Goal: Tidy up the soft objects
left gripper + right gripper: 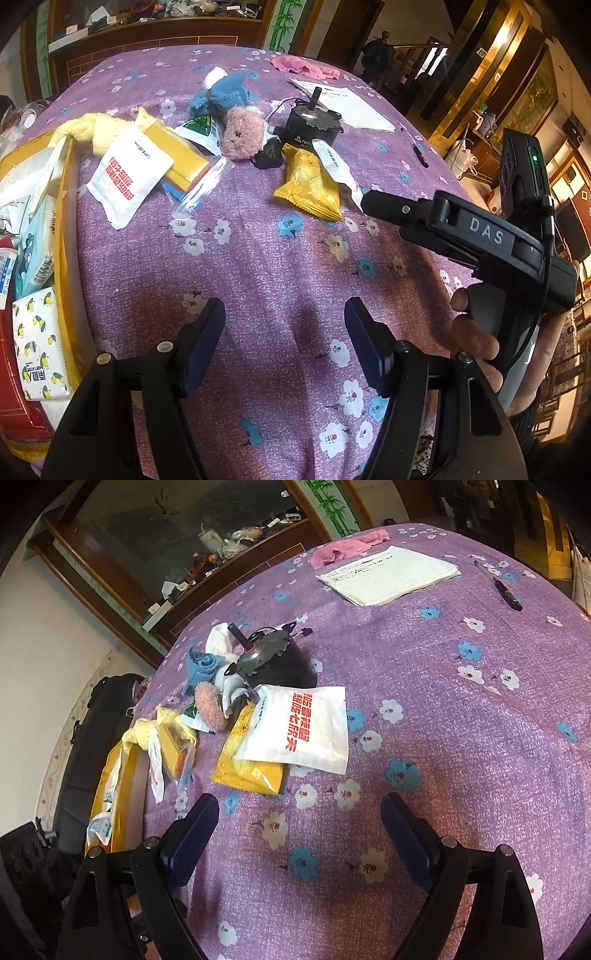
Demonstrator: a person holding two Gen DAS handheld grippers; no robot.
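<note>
Purple floral worktop cloth (258,258) cluttered. Left gripper (284,343) and right gripper (299,834): fingers apart, empty. Pink fuzzy plush (243,134) touching heavy black metal motor (314,123), so grabbing it risks snagging motor wires.

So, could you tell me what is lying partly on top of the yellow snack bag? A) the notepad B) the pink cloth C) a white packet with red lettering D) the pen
C: the white packet with red lettering overlaps the upper part of the yellow snack bag, while the pen, pink cloth and notepad lie apart, farther back.
</note>
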